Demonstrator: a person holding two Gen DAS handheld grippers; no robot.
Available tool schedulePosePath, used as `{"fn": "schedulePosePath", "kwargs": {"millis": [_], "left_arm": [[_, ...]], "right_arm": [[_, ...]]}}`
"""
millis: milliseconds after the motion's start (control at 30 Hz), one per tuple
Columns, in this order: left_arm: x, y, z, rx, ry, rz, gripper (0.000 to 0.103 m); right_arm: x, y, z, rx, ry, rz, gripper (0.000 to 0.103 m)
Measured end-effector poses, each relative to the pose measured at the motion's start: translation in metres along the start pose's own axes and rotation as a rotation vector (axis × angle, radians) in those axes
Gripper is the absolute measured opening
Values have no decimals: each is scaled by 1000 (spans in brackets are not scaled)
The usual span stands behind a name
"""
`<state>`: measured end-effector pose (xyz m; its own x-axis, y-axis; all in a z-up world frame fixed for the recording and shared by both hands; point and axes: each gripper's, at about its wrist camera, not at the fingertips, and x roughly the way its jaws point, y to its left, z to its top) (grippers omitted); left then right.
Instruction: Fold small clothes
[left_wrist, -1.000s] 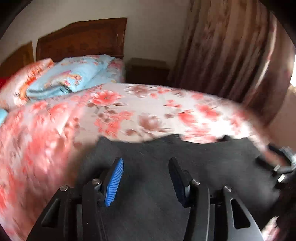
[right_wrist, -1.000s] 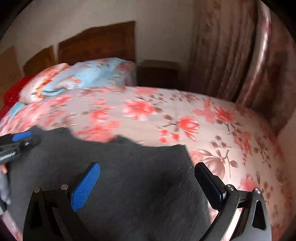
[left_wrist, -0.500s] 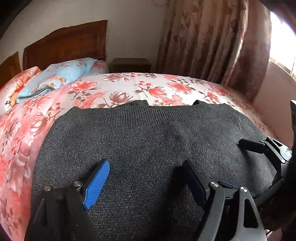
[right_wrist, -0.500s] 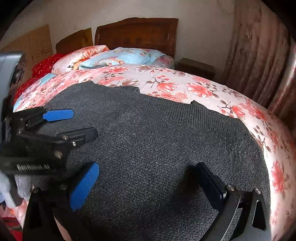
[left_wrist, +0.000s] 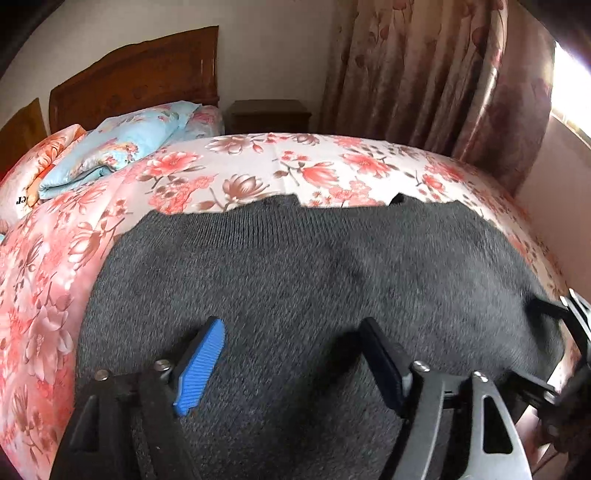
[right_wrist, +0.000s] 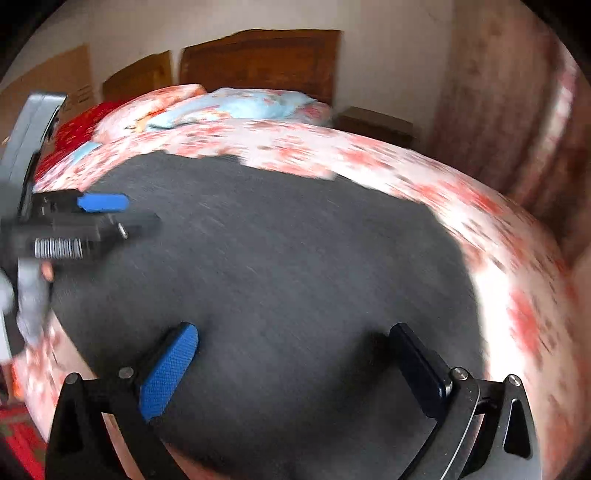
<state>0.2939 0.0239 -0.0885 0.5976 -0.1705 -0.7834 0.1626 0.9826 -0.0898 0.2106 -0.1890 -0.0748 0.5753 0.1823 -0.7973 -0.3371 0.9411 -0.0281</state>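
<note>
Background only: bed is wearing a pink-and-white sheet with red floral print, filling most of both views. Dark carved wooden headboard is standing against the plain pale wall. Folded light-blue floral quilt is lying at the head end, just beside an orange-pink floral pillow with some black lettering, unreadable. Small dark wooden nightstand is sitting between headboard and curtain. Brownish floral curtain is hanging full-height on the right, daylight coming in at its far edge. Right wrist view is showing red fabric beyond the pillow, blurred.
</note>
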Motion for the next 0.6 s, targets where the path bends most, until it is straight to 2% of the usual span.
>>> {"fn": "schedulePosePath", "kwargs": {"millis": [33,100,133,200,233,300,367,433,600], "left_arm": [[0,-2,2,4,-9,-4,75],[0,-6,6,12,-36,-21,75],[2,-9,8,17,-40,-32,75],[9,-14,10,24,-33,-52,75],[13,-17,10,29,-25,-59,75],[16,-22,8,56,-32,-43,75],[15,-21,7,54,-35,-53,75],[15,-18,6,44,-38,-72,75],[14,-20,5,55,-43,-76,75]], "right_arm": [[-14,-10,-11,11,-27,28,103],[-39,-23,-30,62,-40,-36,103],[-51,-31,-40,102,-42,-41,103],[-69,-47,-60,216,-51,3,103],[-74,-55,-72,305,-34,60,103],[-73,-62,-89,434,-7,151,103],[-69,-65,-106,563,9,192,103],[-69,-67,-105,595,-20,197,103],[-53,-73,-91,662,-66,289,103]]}}
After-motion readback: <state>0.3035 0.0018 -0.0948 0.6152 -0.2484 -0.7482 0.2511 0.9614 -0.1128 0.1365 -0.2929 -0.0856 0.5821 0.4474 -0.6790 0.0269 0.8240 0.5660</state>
